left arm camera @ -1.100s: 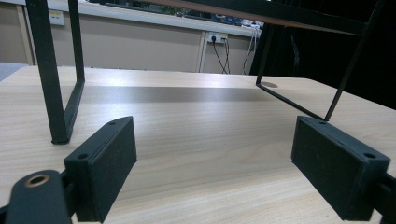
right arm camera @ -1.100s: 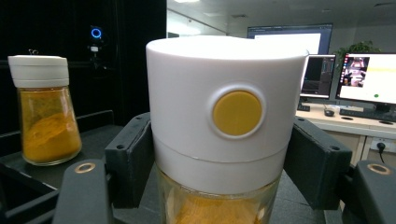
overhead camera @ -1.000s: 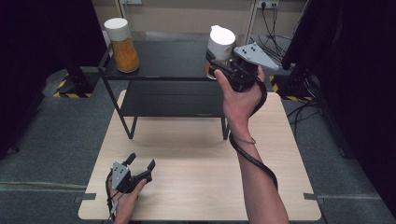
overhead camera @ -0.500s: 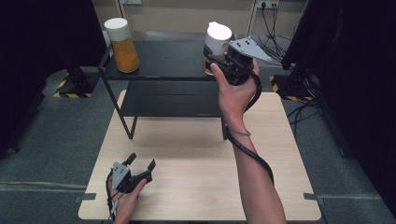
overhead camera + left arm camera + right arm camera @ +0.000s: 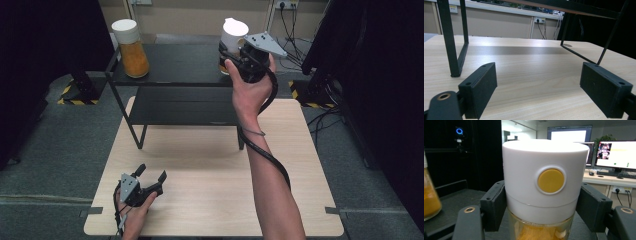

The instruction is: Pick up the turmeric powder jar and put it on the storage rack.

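Observation:
A jar (image 5: 232, 34) with a white lid and orange contents is at the right end of the black rack's top shelf (image 5: 180, 65). My right gripper (image 5: 227, 52) is shut on it. In the right gripper view the pads (image 5: 494, 205) press both sides of the jar (image 5: 545, 185) just under the lid, whose round yellow button faces the camera. Whether the jar touches the shelf I cannot tell. A second jar of the same kind (image 5: 131, 47) stands at the shelf's left end. My left gripper (image 5: 150, 176) rests open on the wooden table (image 5: 210, 175) near the front left, nothing between its pads (image 5: 480, 87).
The rack has a lower shelf (image 5: 185, 105), and its thin legs (image 5: 454, 45) stand on the back half of the table. Cables and sockets run along the wall behind. Dark curtains close both sides. My right gripper's cable trails down the forearm.
My right hand has carried the jar a little farther back and to the left over the top shelf. The left gripper has kept still.

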Available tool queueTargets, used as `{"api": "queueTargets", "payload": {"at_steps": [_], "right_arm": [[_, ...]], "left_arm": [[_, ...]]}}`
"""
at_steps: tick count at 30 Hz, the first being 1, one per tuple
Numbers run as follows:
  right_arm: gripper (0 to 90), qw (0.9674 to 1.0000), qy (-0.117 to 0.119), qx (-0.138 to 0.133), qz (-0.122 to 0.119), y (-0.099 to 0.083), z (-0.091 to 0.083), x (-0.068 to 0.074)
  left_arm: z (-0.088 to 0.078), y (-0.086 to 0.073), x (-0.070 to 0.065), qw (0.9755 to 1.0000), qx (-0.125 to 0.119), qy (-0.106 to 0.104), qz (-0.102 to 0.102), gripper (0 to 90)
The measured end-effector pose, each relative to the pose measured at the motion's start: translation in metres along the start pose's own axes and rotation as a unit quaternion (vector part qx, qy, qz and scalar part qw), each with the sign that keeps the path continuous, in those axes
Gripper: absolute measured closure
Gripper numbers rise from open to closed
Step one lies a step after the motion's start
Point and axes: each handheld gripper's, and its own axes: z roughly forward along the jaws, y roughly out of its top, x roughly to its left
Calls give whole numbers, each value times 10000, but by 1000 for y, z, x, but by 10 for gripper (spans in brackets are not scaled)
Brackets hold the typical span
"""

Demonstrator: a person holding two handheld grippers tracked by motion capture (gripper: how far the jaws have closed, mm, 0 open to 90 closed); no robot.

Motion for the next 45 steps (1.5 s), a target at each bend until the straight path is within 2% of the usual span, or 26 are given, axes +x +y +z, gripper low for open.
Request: {"api": "queueTargets", "payload": {"at_steps": [18, 26, 31, 39, 42, 45], "right_arm": [[304, 9998, -98, 198, -14, -1, 11, -5], [303, 9998, -23, 198, -83, -2, 13, -8], [302, 9998, 1, 182, -43, -3, 15, -9], [298, 9998, -65, 169, -112, -5, 17, -5], [272, 9998, -38, 175, -95, -4, 17, -5], [210, 9998, -8, 175, -69, -3, 15, -6]], "left_arm": [[0, 0, 0, 10000, 6, -15, 8, 134], [0, 0, 0, 10000, 5, -21, 22, 134], [0, 0, 0, 10000, 3, -20, 20, 134], [1, 0, 0, 10000, 1, -24, 12, 134], [1, 0, 0, 10000, -2, -35, 24, 134], [1, 0, -1, 10000, -7, -33, 37, 134]]}}
